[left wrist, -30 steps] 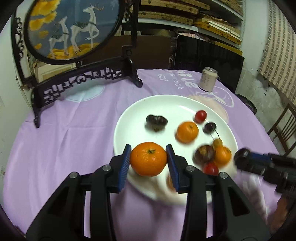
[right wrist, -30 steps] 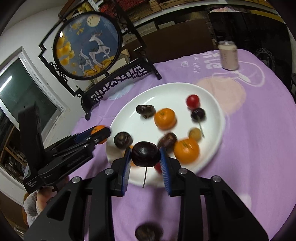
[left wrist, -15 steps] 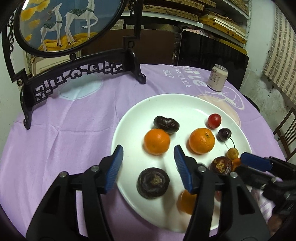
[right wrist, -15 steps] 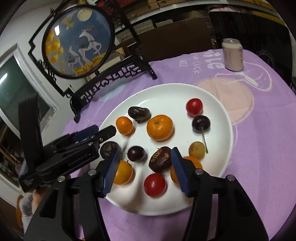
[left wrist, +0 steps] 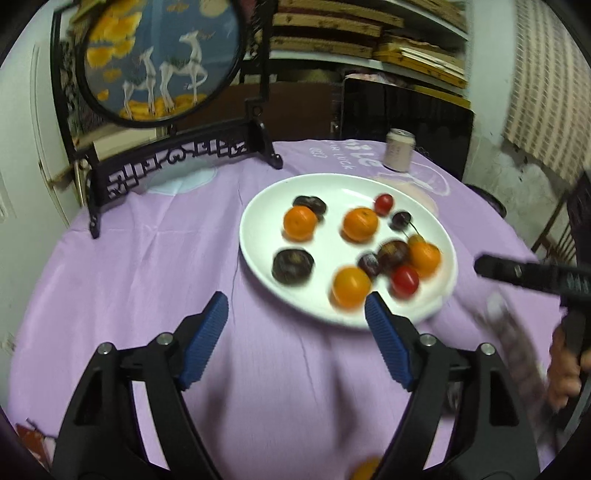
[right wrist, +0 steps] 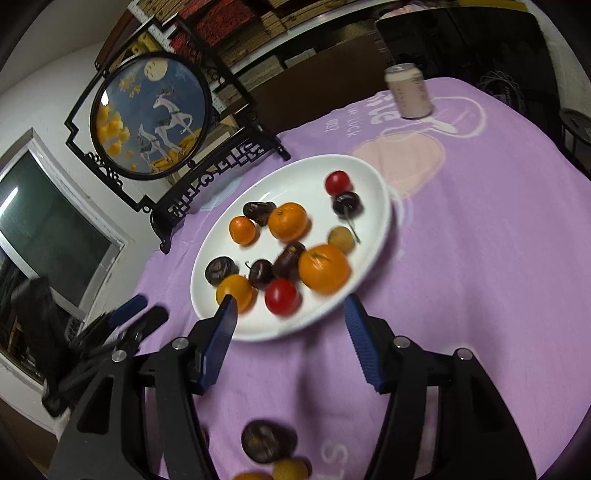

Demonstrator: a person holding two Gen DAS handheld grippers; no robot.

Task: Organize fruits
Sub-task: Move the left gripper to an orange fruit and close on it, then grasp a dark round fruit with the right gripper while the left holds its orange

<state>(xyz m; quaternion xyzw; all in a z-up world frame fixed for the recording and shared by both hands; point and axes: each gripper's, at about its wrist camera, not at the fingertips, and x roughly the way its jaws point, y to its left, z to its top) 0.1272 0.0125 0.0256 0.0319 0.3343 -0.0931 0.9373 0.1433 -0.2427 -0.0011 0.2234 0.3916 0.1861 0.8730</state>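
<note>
Both grippers, left (left wrist: 295, 317) and right (right wrist: 290, 321), fingers opening and empty, hover over a purple tablecloth (left wrist: 147, 266) before cluttered shelves (left wrist: 369, 33).

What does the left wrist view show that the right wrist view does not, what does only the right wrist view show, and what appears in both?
Only the left wrist view: the left gripper up close, jaws opening with nothing between them, and a hand at the right edge.

Only the right wrist view: the right gripper up close, jaws likewise opening and empty, a dark fruit on the cloth off the plate, and a window.

Both: the white plate of fruit, the purple tablecloth, the can and the round deer screen.
</note>
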